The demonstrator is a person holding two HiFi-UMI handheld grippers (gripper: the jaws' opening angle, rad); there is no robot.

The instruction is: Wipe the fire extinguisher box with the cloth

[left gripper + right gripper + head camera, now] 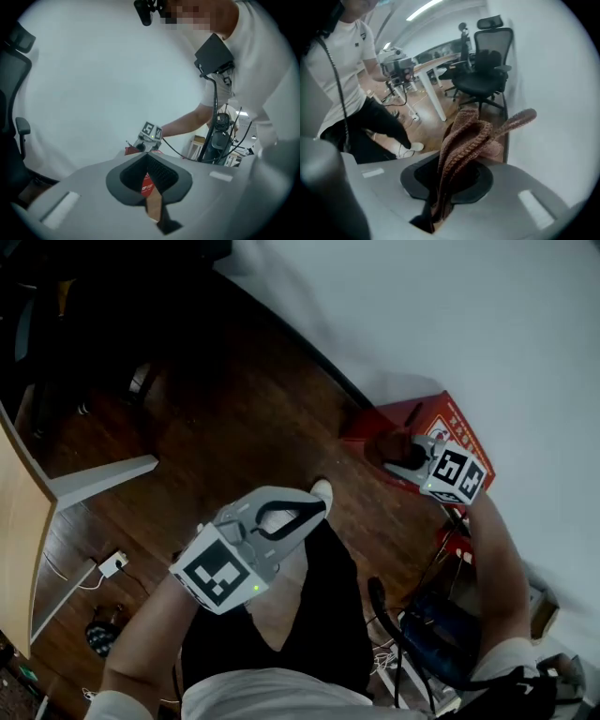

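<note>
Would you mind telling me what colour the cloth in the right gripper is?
Reddish-brown, knitted; the cloth shows best in the right gripper view.

— How was the left gripper (317, 509) held?
— Close before the body on a bent left arm (150, 634), its jaws together with nothing between them.
— And the right gripper (398, 458)?
— Out ahead on a stretched right arm (492, 559), jaws clamped on the cloth (464, 140).
</note>
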